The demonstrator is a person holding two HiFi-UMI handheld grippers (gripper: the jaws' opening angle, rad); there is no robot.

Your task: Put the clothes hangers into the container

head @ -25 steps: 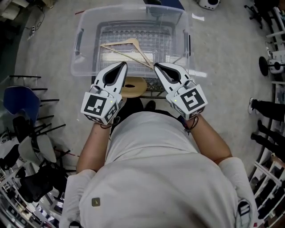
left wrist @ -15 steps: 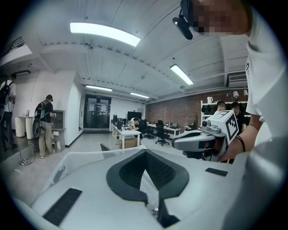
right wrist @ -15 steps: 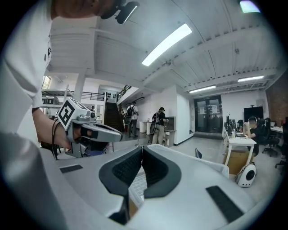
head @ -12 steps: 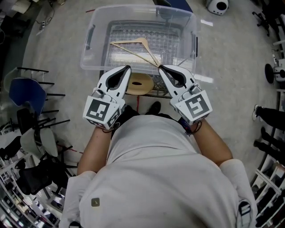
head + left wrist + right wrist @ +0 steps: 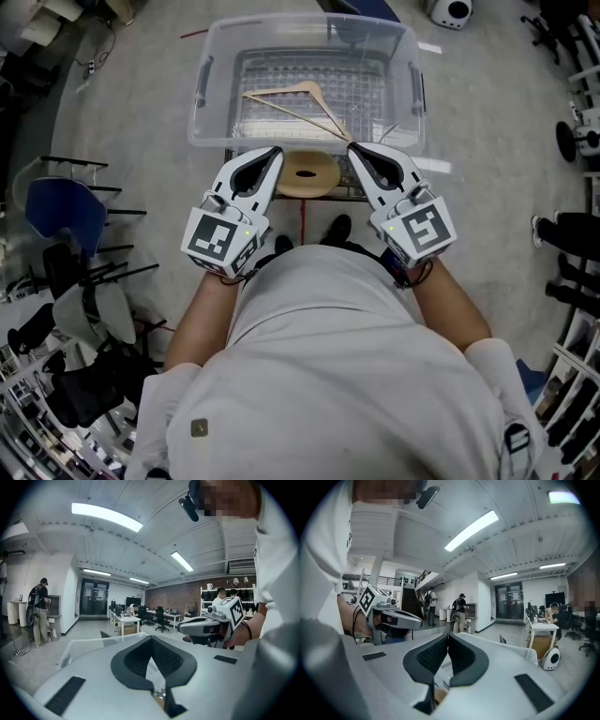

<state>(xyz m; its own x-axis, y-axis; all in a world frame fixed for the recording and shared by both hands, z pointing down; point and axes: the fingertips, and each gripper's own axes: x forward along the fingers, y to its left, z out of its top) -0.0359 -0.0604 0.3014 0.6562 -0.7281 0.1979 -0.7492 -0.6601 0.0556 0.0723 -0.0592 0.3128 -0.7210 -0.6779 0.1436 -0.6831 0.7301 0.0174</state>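
Observation:
A clear plastic container [image 5: 202,86] stands on the floor ahead of me, with one wooden clothes hanger [image 5: 281,91] lying slantwise inside it. My left gripper [image 5: 275,150] and right gripper [image 5: 353,147] hover side by side just short of the container's near wall, close to my chest. Both are shut with nothing between the pads. In the left gripper view the jaw tips of the left gripper [image 5: 151,637] meet, and the right gripper [image 5: 206,626] shows beside it. The right gripper [image 5: 448,635] likewise shows its tips together in its own view.
A round wooden stool [image 5: 307,174] stands between the grippers, under the container's near edge. Dark chairs [image 5: 56,211] crowd the left side. A person's legs [image 5: 562,230] and racks lie at the right. A white device [image 5: 452,11] sits beyond the container.
Both grippers have drawn back a little from the container toward my body, still shut and empty. The hanger lies unmoved in the container.

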